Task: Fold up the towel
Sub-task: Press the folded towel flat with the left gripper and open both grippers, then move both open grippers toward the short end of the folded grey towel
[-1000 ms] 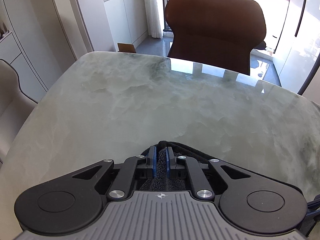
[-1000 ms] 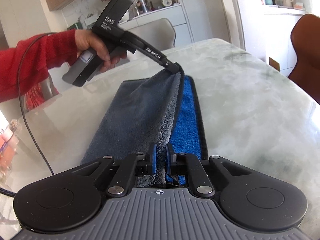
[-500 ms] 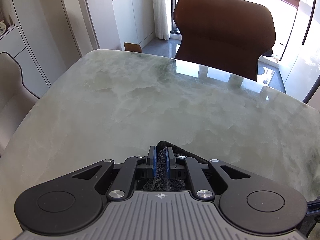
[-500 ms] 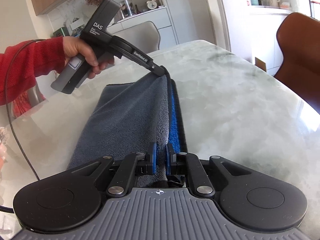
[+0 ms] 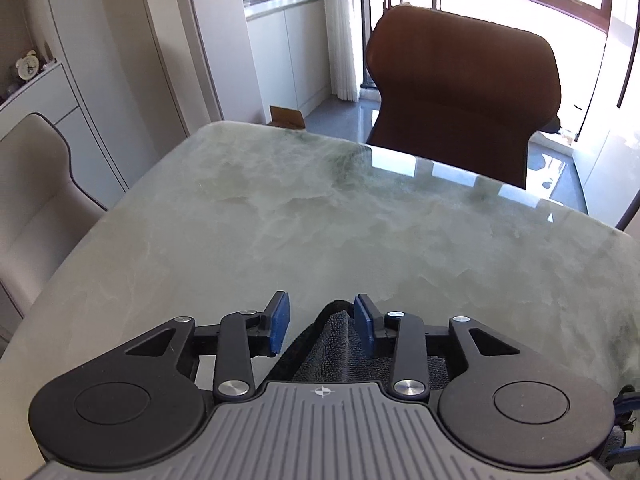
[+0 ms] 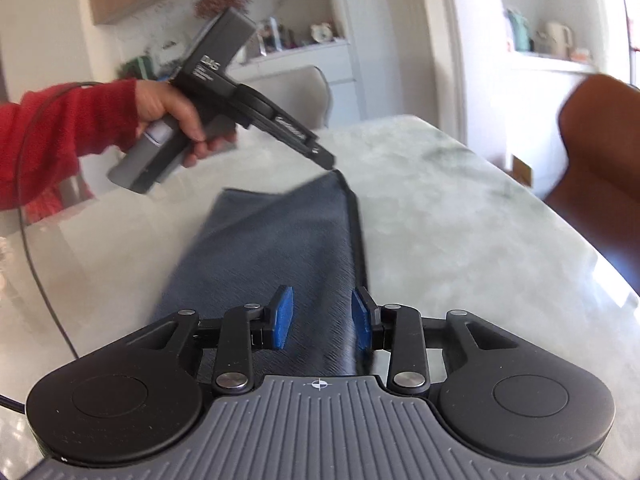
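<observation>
A dark grey towel with a black hem lies folded in a long strip on the marble table. My right gripper is open, its blue pads on either side of the towel's near end. My left gripper is open too, and the towel's far corner lies loose between its fingers. In the right wrist view the left gripper hovers just above that far corner, held by a hand in a red sleeve.
A brown chair stands at the table's far side and a beige chair at its left. White cabinets and shelves with small items line the walls. A black cable trails from the left gripper.
Both grippers opened and let go of the towel. The grey layer now lies flat over the blue side. The left gripper has lifted slightly off the corner.
</observation>
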`<state>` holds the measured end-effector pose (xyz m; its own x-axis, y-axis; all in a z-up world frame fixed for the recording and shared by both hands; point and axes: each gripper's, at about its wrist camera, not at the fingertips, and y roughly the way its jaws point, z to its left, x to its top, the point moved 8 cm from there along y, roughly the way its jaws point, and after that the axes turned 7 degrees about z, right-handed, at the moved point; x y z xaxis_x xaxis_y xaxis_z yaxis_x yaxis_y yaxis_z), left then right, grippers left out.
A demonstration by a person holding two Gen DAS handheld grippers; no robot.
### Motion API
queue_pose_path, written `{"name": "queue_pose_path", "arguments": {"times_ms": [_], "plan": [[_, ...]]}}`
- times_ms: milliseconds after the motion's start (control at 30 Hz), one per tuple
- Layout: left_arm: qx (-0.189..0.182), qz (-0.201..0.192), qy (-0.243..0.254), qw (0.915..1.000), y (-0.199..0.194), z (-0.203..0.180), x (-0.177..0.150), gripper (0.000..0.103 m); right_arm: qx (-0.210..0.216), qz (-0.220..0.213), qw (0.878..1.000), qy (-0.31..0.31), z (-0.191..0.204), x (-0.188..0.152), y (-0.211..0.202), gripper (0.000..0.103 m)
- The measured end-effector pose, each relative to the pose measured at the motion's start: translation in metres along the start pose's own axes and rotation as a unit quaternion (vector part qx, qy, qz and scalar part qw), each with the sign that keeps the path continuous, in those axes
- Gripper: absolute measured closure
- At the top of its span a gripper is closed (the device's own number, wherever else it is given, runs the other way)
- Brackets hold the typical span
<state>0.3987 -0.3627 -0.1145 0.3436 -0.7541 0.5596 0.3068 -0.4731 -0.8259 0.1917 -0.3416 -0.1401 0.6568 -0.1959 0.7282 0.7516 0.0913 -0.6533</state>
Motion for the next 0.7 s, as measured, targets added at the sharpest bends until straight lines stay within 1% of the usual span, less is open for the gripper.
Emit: {"name": "queue_pose_path", "arguments": {"times_ms": [33, 67, 100, 133, 200, 233, 267, 300, 333, 367, 400, 433, 467, 500, 533, 567, 633, 667, 700], "plan": [[-0.019, 0.0, -0.012, 0.9998, -0.004, -0.004, -0.007, 0.057, 0.006, 0.021, 1.0, 0.001, 0.002, -0.004, 0.008, 0.069], [-0.031, 0.009, -0.016, 0.9994, -0.004, -0.009, -0.015, 0.057, 0.007, 0.033, 0.999, 0.004, 0.002, -0.007, 0.011, 0.069], [-0.043, 0.018, -0.018, 0.9987, -0.005, -0.014, -0.024, 0.057, 0.003, 0.056, 0.998, 0.012, 0.001, -0.012, 0.018, 0.069], [-0.042, 0.035, -0.009, 0.9985, -0.002, -0.02, -0.037, 0.057, -0.002, 0.064, 0.998, 0.02, 0.0, -0.016, 0.02, 0.068], [-0.013, 0.063, 0.013, 0.9978, 0.006, -0.023, -0.058, 0.057, -0.001, 0.068, 0.997, 0.032, -0.002, -0.019, 0.015, 0.068], [0.004, 0.077, 0.017, 0.9969, 0.011, -0.02, -0.068, 0.055, -0.001, 0.07, 0.997, 0.032, -0.002, -0.02, 0.012, 0.068], [0.004, 0.071, 0.011, 0.9974, 0.011, -0.017, -0.072, 0.055, -0.001, 0.074, 0.997, 0.031, -0.003, -0.021, 0.01, 0.068], [-0.008, 0.062, -0.012, 0.998, 0.009, -0.011, -0.074, 0.055, 0.0, 0.077, 0.997, 0.028, -0.003, -0.023, 0.009, 0.068], [-0.016, 0.061, -0.037, 0.9973, 0.008, -0.003, -0.074, 0.057, -0.001, 0.079, 0.997, 0.022, -0.002, -0.024, 0.006, 0.067], [-0.017, 0.052, -0.056, 0.9969, 0.005, 0.006, -0.071, 0.057, -0.001, 0.081, 0.997, 0.018, -0.002, -0.026, 0.005, 0.067], [-0.01, 0.044, -0.065, 0.9969, 0.004, 0.012, -0.069, 0.057, -0.001, 0.083, 0.996, 0.014, 0.0, -0.027, 0.004, 0.065], [0.007, 0.033, -0.073, 0.9967, 0.002, 0.021, -0.064, 0.056, -0.001, 0.083, 0.996, 0.013, 0.001, -0.026, 0.005, 0.063], [0.012, 0.028, -0.084, 0.996, 0.001, 0.03, -0.061, 0.055, -0.002, 0.084, 0.996, 0.012, 0.001, -0.025, 0.006, 0.063], [0.017, 0.023, -0.095, 0.9951, 0.0, 0.039, -0.058, 0.053, -0.001, 0.084, 0.996, 0.013, 0.001, -0.026, 0.005, 0.06], [0.013, 0.023, -0.106, 0.994, 0.001, 0.046, -0.058, 0.05, -0.001, 0.083, 0.996, 0.015, 0.001, -0.027, 0.005, 0.057], [0.007, 0.026, -0.116, 0.9928, 0.003, 0.052, -0.059, 0.05, 0.0, 0.082, 0.997, 0.016, 0.002, -0.027, 0.004, 0.056], [0.026, 0.048, -0.114, 0.992, 0.012, 0.061, -0.066, 0.05, 0.0, 0.08, 0.997, 0.014, 0.001, -0.031, 0.003, 0.053], [0.047, 0.06, -0.106, 0.9914, 0.016, 0.066, -0.071, 0.051, 0.0, 0.08, 0.997, 0.012, 0.001, -0.032, 0.003, 0.053], [0.065, 0.064, -0.098, 0.9909, 0.018, 0.07, -0.076, 0.047, 0.001, 0.08, 0.997, 0.012, 0.0, -0.032, 0.003, 0.053]]}}
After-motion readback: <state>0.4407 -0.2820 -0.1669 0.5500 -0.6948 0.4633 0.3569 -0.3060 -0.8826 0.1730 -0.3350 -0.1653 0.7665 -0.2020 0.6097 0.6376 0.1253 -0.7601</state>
